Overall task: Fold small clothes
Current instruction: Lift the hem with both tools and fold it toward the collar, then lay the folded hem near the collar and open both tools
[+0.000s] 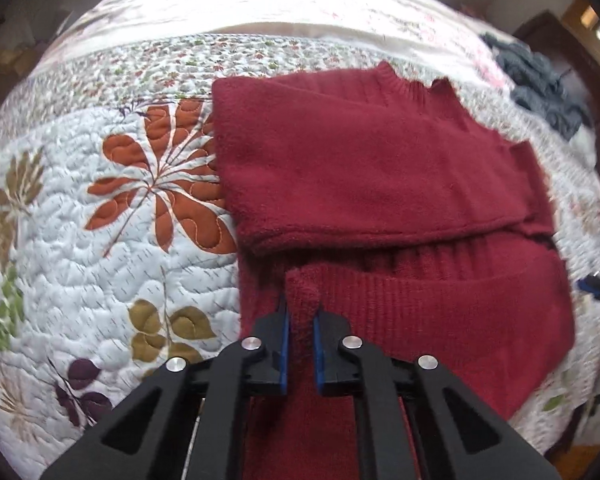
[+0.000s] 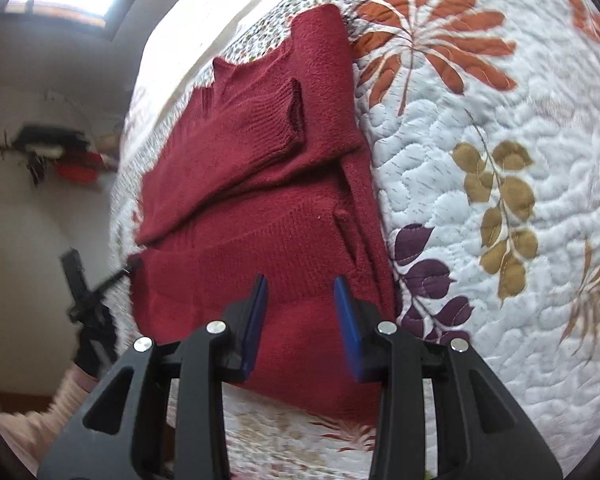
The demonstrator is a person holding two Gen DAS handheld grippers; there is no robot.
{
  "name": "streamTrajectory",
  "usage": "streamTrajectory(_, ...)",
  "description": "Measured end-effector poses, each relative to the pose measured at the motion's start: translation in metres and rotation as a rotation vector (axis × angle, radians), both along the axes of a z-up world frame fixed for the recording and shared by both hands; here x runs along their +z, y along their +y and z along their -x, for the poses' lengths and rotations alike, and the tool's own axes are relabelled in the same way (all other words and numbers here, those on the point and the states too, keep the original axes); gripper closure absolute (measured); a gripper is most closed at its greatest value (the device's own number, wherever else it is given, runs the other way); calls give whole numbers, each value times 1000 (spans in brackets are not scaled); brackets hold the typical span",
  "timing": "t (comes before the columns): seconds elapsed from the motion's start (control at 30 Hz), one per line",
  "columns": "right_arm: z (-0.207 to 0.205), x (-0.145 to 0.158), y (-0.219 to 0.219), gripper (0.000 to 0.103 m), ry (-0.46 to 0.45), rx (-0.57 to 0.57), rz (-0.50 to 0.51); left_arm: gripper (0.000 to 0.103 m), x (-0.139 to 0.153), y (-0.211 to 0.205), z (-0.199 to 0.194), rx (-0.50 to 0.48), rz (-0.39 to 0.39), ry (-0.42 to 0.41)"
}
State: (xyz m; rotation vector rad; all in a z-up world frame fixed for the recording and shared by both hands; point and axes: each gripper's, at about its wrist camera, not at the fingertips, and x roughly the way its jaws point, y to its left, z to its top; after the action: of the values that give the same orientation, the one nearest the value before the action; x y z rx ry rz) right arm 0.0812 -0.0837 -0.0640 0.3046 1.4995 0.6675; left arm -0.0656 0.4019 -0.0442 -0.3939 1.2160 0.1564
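Observation:
A dark red knit sweater point(image 1: 380, 168) lies partly folded on the quilted bed, one sleeve laid across its body. My left gripper point(image 1: 300, 316) is shut on a pinched ridge of the sweater's ribbed hem, lifting it slightly. In the right wrist view the same sweater point(image 2: 260, 184) stretches away from me, its sleeve cuff point(image 2: 294, 116) resting on the chest. My right gripper point(image 2: 302, 292) hangs open just above the sweater's lower part, with nothing between its blue pads.
A white quilt point(image 1: 80, 220) with orange, olive and purple leaf prints covers the bed. A dark grey garment point(image 1: 540, 88) is heaped at the far right. The other gripper and a gloved hand point(image 2: 88, 312) show at the sweater's left edge.

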Motion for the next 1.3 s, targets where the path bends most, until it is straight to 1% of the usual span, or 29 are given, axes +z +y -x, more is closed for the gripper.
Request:
streamTrajectory(0.13,2,1,23,64,-83,125,95,93,-10,3,-1,8,20,24)
streamTrajectory(0.23,-2,-5,36,64,-113,172,149,84,-17,1,-7,11,30,40)
streamTrajectory(0.27,-4,-7,39,64,-120,184,159,77,-18,-1,-9,6,36,44)
streamTrajectory(0.3,-5,-9,43,64,-128,197,167,75,-18,-4,-11,0,33,46)
streamTrajectory(0.33,-8,-11,48,64,-147,215,190,74,-18,-7,-13,-8,22,49)
streamTrajectory(0.4,-10,-14,54,64,-160,236,203,74,-19,-12,-15,-24,1,53)
streamTrajectory(0.47,-12,-16,59,64,-182,254,240,75,-18,-14,-15,-22,-10,52)
streamTrajectory(0.5,-12,-16,60,64,-191,259,247,81,-17,-15,-15,-21,-11,49)
streamTrajectory(0.57,-13,-12,61,64,-211,260,243,84,-15,-17,-13,-21,-15,43)
streamTrajectory(0.67,-13,-6,62,64,-239,279,233,85,-13,-19,-12,-28,-6,35)
streamTrajectory(0.73,-16,-8,65,64,-253,299,249,85,-14,-19,-13,-30,-6,39)
streamTrajectory(0.8,-21,-13,70,64,-253,322,243,85,-16,-18,-14,-28,-2,46)
streamTrajectory(0.87,-29,-22,75,63,-233,366,241,84,-19,-16,-15,-23,14,53)
streamTrajectory(0.97,-43,-40,74,63,-197,406,268,83,-22,-15,-18,-29,23,59)
streamTrajectory(1.07,-50,-49,68,63,-124,438,211,82,-23,-14,-18,-35,25,63)
streamTrajectory(1.17,-46,-46,65,63,-87,481,190,82,-23,-14,-18,-36,25,63)
streamTrajectory(1.23,-34,-45,67,66,-81,540,197,82,-22,-15,-17,-35,17,61)
streamTrajectory(1.27,-27,-44,68,71,-86,564,203,83,-21,-17,-16,-35,6,58)
streamTrajectory(1.3,-23,-45,69,79,-92,573,212,84,-20,-19,-16,-37,-7,57)
